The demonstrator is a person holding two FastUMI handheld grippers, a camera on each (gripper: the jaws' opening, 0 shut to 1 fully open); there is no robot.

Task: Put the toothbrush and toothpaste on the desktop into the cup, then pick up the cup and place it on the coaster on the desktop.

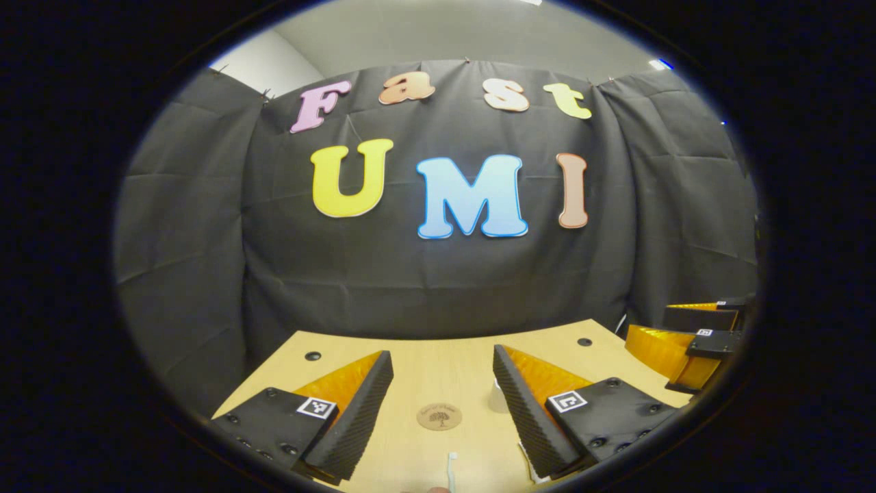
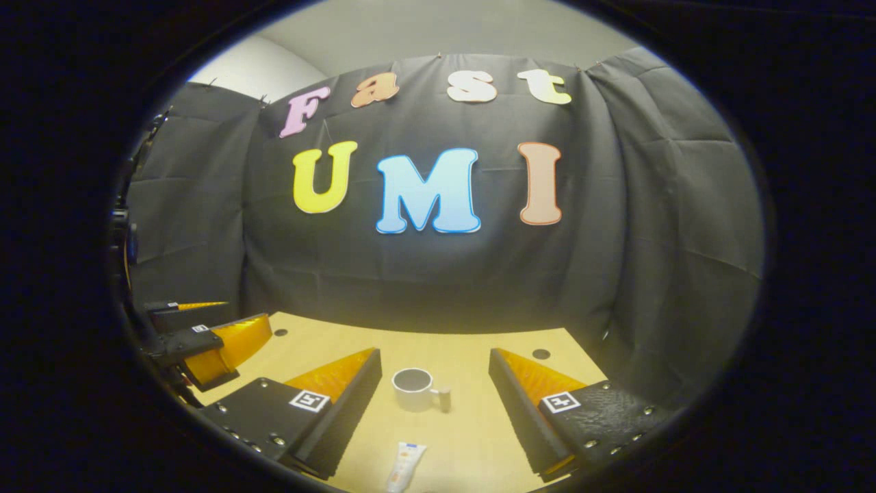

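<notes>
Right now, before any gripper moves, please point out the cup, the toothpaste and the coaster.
cup (image 2: pixel 413 390): right gripper view, on its white outer wall below the rim.
toothpaste (image 2: pixel 404 467): right gripper view, on the middle of the tube's body.
coaster (image 1: pixel 439 416): left gripper view, on the centre of the round disc.

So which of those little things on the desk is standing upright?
The white cup, open mouth upward. The toothpaste, the toothbrush and the round coaster all lie flat.
</notes>
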